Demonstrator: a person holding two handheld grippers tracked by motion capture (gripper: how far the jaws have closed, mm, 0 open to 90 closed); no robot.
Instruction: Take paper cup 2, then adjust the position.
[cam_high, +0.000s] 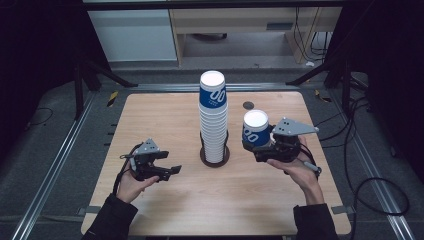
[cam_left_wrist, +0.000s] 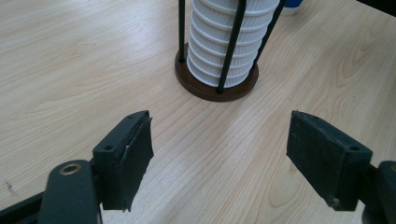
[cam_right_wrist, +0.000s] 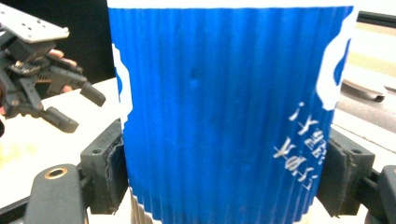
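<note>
Wood table (cam_high: 165, 107), dark room; right tool (cam_high: 251, 145) grips blue cup (cam_high: 256, 131).

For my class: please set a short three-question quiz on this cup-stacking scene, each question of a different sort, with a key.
1. True or false: the right gripper is shut on a blue cup turned upside down.
2. What keeps the cup stack upright on the table?
A. a cardboard box
B. a round brown base with thin black rods
C. the left gripper
3. Fill in: the left gripper's jaws are ____, with nothing between them.

Key
1. True: both pads press the cup's ribbed blue wall, and its print reads inverted in the right gripper view.
2. B
3. open
</note>
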